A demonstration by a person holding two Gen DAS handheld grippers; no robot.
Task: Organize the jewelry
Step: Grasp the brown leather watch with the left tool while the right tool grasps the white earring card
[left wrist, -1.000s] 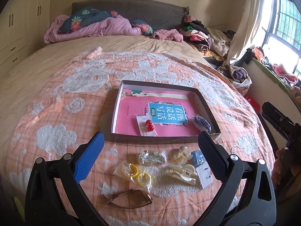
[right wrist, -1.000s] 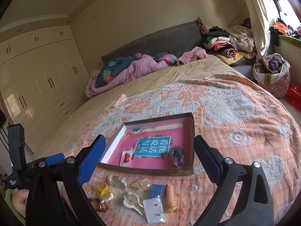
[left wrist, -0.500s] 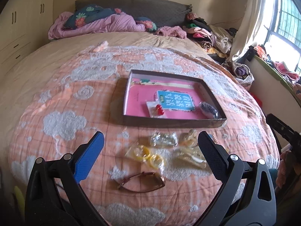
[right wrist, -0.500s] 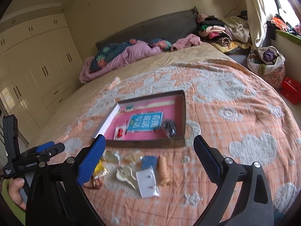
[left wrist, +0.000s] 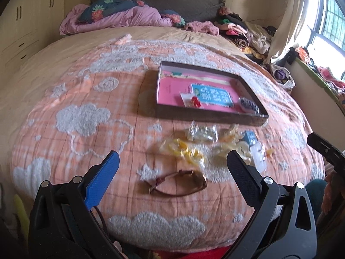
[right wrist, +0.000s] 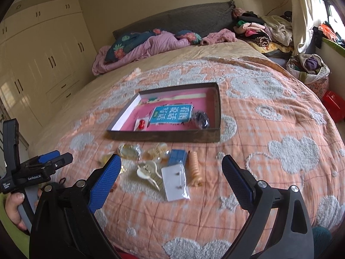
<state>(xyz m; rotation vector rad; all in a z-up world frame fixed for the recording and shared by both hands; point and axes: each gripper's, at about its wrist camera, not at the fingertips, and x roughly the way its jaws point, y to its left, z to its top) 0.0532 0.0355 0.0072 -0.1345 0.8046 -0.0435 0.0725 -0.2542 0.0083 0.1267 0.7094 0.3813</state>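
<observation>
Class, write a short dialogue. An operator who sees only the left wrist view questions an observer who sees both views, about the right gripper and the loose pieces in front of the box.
Operator: I see only a black edge of the other tool. Is it open?
Observer: Yes. The right gripper is open and empty, above the bedspread.
Operator: What is that blurred orange thing by the white card?
Observer: An orange spiral hair tie, lying close beside the white card.
Operator: What holds my tool?
Observer: A hand grips the handle of the left gripper.
</observation>
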